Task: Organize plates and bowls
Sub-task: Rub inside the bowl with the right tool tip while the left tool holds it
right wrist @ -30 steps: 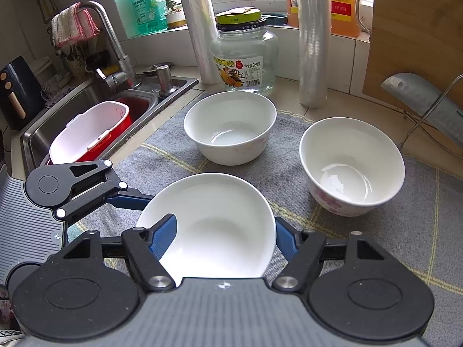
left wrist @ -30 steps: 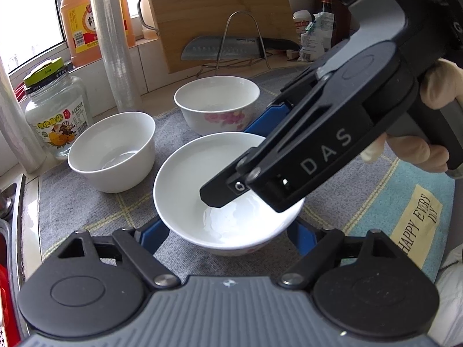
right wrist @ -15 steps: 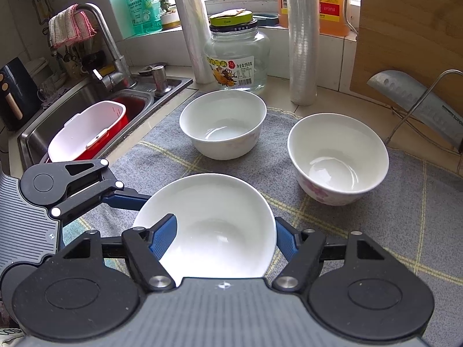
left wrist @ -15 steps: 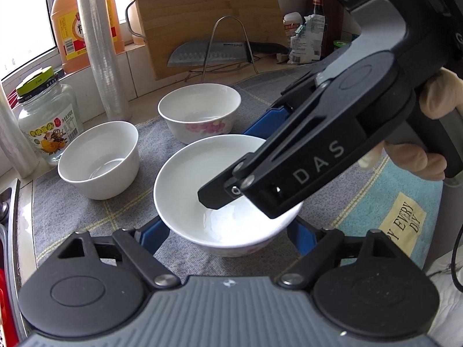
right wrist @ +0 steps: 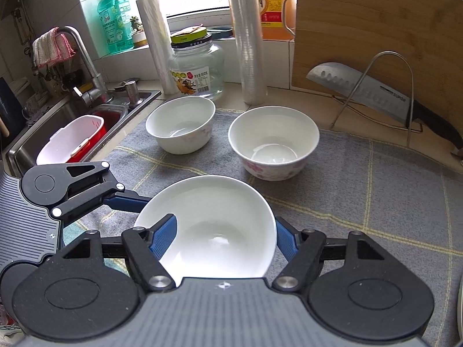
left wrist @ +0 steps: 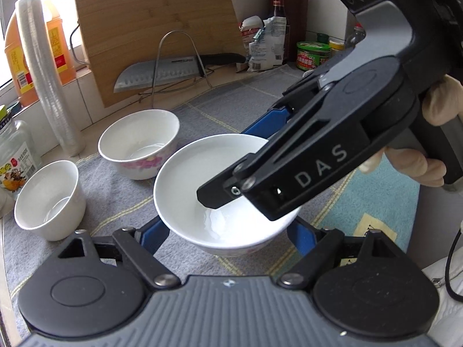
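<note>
A wide shallow white bowl is held between both grippers above the grey mat. My left gripper is shut on its sides, blue pads against the rim. My right gripper is also shut on it, one blue pad inside the rim, one outside. The right gripper's body crosses over the bowl in the left wrist view. A floral white bowl and a plain white bowl stand on the mat beyond.
A grey checked mat covers the counter. A glass jar, two film rolls, an oil bottle, a cutting board and a cleaver on a wire stand line the back. A sink with a red-and-white tub is left.
Both grippers, holding the shallow bowl, have pulled back and swung right; the two standing bowls now appear farther away and more to the left.
</note>
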`<state>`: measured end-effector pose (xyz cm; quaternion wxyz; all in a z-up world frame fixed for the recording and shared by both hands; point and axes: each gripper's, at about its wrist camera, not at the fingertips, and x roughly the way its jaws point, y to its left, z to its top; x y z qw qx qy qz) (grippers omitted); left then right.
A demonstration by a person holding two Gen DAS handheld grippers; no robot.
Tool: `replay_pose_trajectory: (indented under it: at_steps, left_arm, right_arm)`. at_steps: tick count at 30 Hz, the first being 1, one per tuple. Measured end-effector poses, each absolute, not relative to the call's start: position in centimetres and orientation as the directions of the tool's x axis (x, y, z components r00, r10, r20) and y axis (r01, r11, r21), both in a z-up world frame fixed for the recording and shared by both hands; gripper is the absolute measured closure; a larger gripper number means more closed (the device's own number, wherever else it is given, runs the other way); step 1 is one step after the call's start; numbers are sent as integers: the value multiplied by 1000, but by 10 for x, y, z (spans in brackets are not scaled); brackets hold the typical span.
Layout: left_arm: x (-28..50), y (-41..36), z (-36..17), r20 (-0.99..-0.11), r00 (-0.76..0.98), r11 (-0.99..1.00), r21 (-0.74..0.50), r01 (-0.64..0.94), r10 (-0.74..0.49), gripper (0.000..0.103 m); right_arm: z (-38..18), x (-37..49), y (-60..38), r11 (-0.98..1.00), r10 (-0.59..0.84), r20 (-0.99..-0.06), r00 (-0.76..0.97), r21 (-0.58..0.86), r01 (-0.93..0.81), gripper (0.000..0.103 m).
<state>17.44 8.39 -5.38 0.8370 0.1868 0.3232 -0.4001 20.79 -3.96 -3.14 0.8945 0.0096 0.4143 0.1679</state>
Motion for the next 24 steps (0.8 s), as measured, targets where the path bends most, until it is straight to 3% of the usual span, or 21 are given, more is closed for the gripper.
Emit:
replay_pose_trajectory:
  at_steps: [24]
  left_arm:
    - [189, -11, -65, -680, 373, 489, 24, 872, -632, 16]
  right_arm:
    - [-40, 194, -130, 988, 154, -744, 651, 110, -108, 25]
